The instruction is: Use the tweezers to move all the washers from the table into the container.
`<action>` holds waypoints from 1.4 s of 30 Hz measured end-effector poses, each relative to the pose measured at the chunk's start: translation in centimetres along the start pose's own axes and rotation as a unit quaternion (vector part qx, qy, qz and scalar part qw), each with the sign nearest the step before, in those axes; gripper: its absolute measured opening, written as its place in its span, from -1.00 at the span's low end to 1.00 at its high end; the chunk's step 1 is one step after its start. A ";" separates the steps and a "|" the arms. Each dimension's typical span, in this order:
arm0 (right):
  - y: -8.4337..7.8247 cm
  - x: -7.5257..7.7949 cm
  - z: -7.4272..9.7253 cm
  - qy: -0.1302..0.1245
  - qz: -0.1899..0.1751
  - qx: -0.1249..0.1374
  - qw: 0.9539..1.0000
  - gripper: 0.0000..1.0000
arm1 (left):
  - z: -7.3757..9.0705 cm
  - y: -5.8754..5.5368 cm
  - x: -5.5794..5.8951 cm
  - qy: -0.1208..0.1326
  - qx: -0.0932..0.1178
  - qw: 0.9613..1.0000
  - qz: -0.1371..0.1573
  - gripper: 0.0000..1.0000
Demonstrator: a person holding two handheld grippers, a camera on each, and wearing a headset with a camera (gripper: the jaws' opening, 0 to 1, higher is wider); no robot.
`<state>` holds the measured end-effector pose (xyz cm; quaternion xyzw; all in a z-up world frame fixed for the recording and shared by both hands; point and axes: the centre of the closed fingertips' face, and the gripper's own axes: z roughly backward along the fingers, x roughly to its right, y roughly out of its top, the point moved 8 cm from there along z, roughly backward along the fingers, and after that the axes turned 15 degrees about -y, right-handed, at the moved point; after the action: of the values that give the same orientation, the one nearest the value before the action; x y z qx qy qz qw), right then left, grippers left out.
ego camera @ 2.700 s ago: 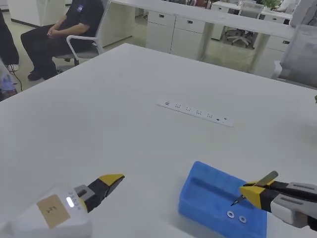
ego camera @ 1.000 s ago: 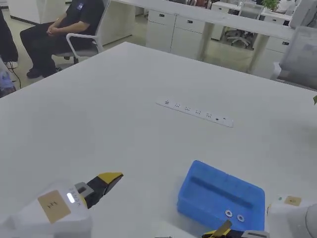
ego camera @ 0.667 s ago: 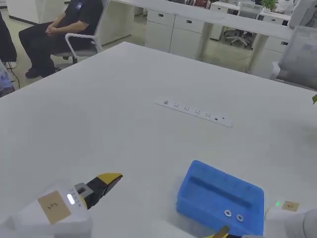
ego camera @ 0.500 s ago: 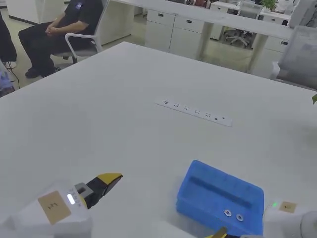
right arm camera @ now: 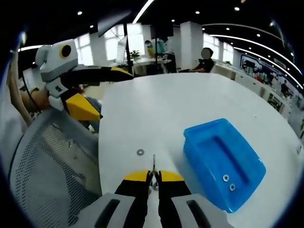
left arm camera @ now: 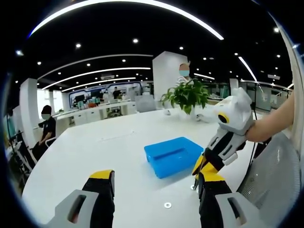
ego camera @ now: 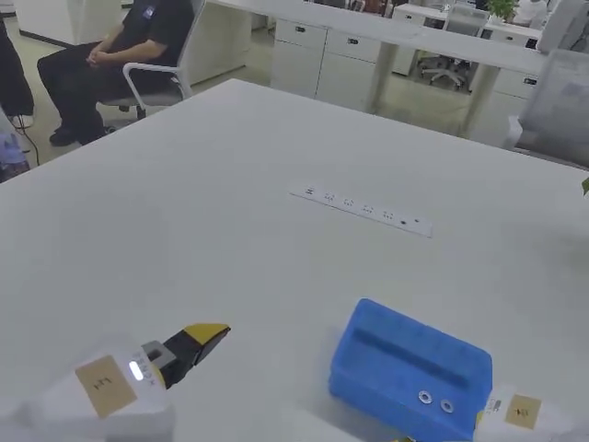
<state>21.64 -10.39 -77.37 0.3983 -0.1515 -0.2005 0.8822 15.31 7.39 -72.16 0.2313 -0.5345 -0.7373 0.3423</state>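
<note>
The blue container (ego camera: 409, 366) stands near the table's front edge with two washers (ego camera: 434, 401) lying in it. My right gripper (right arm camera: 153, 176) is shut on the thin metal tweezers (right arm camera: 153, 162), whose tips point down at the white table just left of the container (right arm camera: 223, 161). One loose washer (right arm camera: 140, 152) lies on the table beside the tips, and appears as a small ring (left arm camera: 167, 205) in the left gripper view. My left gripper (ego camera: 210, 336) hovers open over the table at the left, nothing between its jaws.
A recessed socket strip (ego camera: 361, 210) crosses the middle of the white table. A grey mesh chair back (right arm camera: 47, 175) sits close to the table's near edge. A person (ego camera: 110, 55) sits on a chair far left. A potted plant (left arm camera: 187, 95) stands beyond the table.
My right gripper with the tweezers has drawn back from above the container toward the table's near edge, dropping to the bottom of the head view. The left gripper has stayed put.
</note>
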 end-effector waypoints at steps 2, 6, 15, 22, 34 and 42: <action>0.3 0.3 0.3 0.003 -0.010 0.004 1.000 -0.95 | 0.0 0.0 0.0 0.000 -0.001 1.000 0.000 0.45; 0.9 1.0 1.0 -0.001 -0.020 0.012 1.000 -0.95 | 0.0 0.0 0.1 -0.002 -0.001 1.000 0.000 0.45; 2.3 2.7 2.4 -0.020 -0.051 0.037 0.998 -0.95 | -0.1 -0.1 0.1 -0.005 -0.003 1.000 0.000 0.45; 3.4 4.2 3.3 -0.034 -0.074 0.056 0.995 -0.94 | -0.1 0.0 0.1 -0.005 -0.002 1.000 0.000 0.45; 4.7 6.6 3.9 -0.048 -0.084 0.071 0.993 -0.94 | 0.1 0.0 -0.1 0.003 0.004 1.000 0.002 0.45; 5.9 7.7 3.7 -0.059 -0.080 0.075 0.992 -0.94 | 0.1 0.0 -0.1 0.006 0.004 1.000 0.004 0.45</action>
<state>28.19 -12.89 -69.68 0.4615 -0.1853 -0.2811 0.8208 15.31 7.58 -72.14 0.2350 -0.5365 -0.7325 0.3469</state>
